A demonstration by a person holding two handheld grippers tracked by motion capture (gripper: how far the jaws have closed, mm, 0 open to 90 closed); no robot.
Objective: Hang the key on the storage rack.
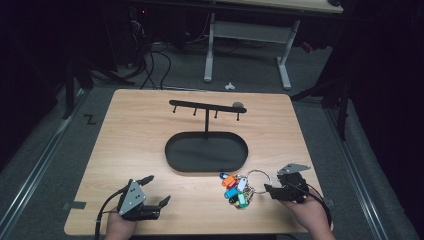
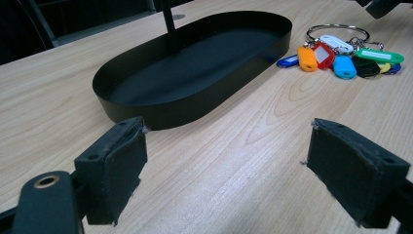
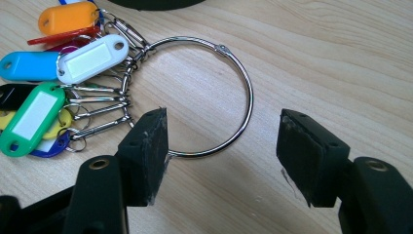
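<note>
A large silver key ring [image 1: 258,176] lies flat on the wooden table, with several coloured tags [image 1: 235,189] bunched on its left. My right gripper [image 1: 272,181] hovers just right of it, jaws pointing left. In the right gripper view the ring [image 3: 246,83] curves between the spread pads of the right gripper [image 3: 224,146], its lower arc passing by the left pad [image 3: 148,151]; the tags [image 3: 87,56] fan out at upper left. Neither pad presses on the wire. My left gripper [image 1: 159,188] rests open near the front left edge, holding nothing, and the left gripper [image 2: 229,165] looks toward the tags [image 2: 341,56].
A black oval tray [image 1: 167,150] sits mid-table with a post and a hook bar [image 1: 206,106] rising from its back. The tray's wall [image 2: 146,112] lies a short way ahead of the left jaws. Bare wood surrounds both hands.
</note>
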